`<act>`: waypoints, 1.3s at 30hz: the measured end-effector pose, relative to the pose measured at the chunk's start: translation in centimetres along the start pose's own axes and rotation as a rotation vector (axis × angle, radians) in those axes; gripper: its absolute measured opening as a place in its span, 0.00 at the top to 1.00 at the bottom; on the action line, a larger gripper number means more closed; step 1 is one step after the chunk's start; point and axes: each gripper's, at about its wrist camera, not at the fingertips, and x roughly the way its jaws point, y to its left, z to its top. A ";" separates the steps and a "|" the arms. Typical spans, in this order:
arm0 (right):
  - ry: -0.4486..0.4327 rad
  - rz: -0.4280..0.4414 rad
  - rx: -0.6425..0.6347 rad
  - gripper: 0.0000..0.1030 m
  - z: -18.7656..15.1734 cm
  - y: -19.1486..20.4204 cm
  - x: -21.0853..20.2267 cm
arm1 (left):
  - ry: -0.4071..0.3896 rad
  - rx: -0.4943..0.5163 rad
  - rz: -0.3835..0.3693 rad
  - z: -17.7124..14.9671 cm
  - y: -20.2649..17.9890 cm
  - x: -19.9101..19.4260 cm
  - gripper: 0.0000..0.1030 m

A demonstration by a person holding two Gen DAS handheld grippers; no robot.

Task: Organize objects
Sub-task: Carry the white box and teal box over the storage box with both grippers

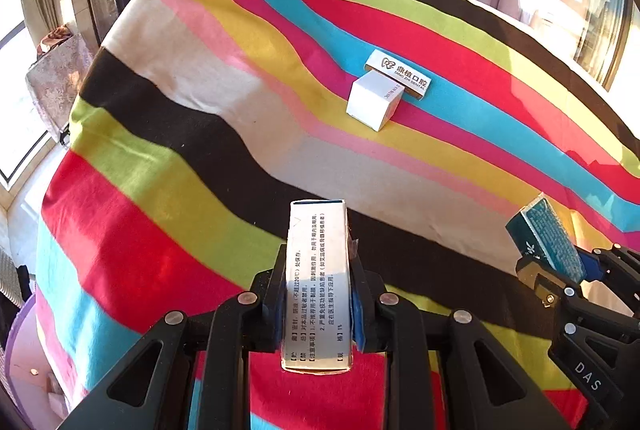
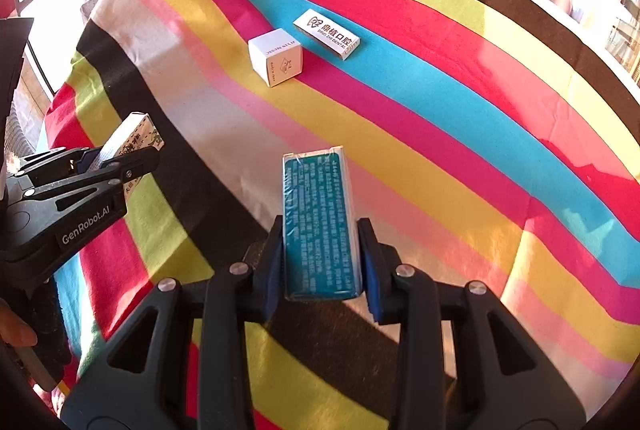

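My left gripper [image 1: 318, 270] is shut on a long white medicine box [image 1: 318, 282] printed with black text, held above the striped cloth. In the right wrist view that gripper [image 2: 120, 158] shows at the left edge, the white box [image 2: 134, 136] sticking out of it. My right gripper [image 2: 320, 230] is shut on a teal box [image 2: 318, 226] wrapped in clear film. The left wrist view shows the right gripper [image 1: 560, 262] and its teal box [image 1: 548, 234] at the right edge. Farther off on the cloth sit a white cube box [image 1: 374, 100] [image 2: 276, 56] and a flat white dental box [image 1: 398, 74] [image 2: 326, 34], close together.
A cloth with bright stripes [image 1: 200, 118] [image 2: 440, 118] covers the whole table. Its far edge lies in front of windows and dark door frames. On the left the table drops off to the floor, where a draped stand [image 1: 56, 78] is placed. A hand [image 2: 16, 330] shows at the lower left.
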 end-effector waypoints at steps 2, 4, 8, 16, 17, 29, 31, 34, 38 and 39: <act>-0.003 -0.008 -0.007 0.63 -0.8 1.2 -0.8 | 0.000 -0.005 -0.006 -1.2 1.2 -1.1 0.75; -0.007 -0.022 -0.019 0.63 -1.6 2.2 -2.0 | 0.005 -0.008 -0.029 -1.7 1.4 -1.5 0.75; -0.002 -0.058 -0.040 0.63 -3.3 3.7 -4.0 | -0.005 0.014 -0.042 -3.6 2.5 -3.4 0.75; -0.033 -0.148 -0.162 0.63 -5.4 8.1 -7.2 | -0.039 0.018 -0.090 -7.5 5.7 -7.9 0.75; -0.037 -0.152 -0.176 0.63 -5.6 8.6 -7.4 | -0.041 0.008 -0.090 -7.8 6.4 -8.3 0.75; -0.076 -0.108 -0.352 0.63 -7.7 16.8 -9.6 | -0.081 -0.082 -0.023 -9.4 12.7 -11.7 0.75; -0.076 -0.103 -0.388 0.63 -8.1 18.3 -9.7 | -0.091 -0.103 -0.007 -9.7 14.2 -12.5 0.75; -0.089 -0.095 -0.461 0.63 -8.9 21.1 -10.1 | -0.108 -0.133 0.032 -10.3 16.5 -13.5 0.75; -0.097 -0.055 -0.550 0.63 -9.6 24.7 -10.4 | -0.105 -0.193 0.080 -11.8 20.2 -14.5 0.75; -0.095 -0.047 -0.574 0.63 -9.8 25.6 -10.3 | -0.101 -0.207 0.094 -12.3 21.0 -14.6 0.75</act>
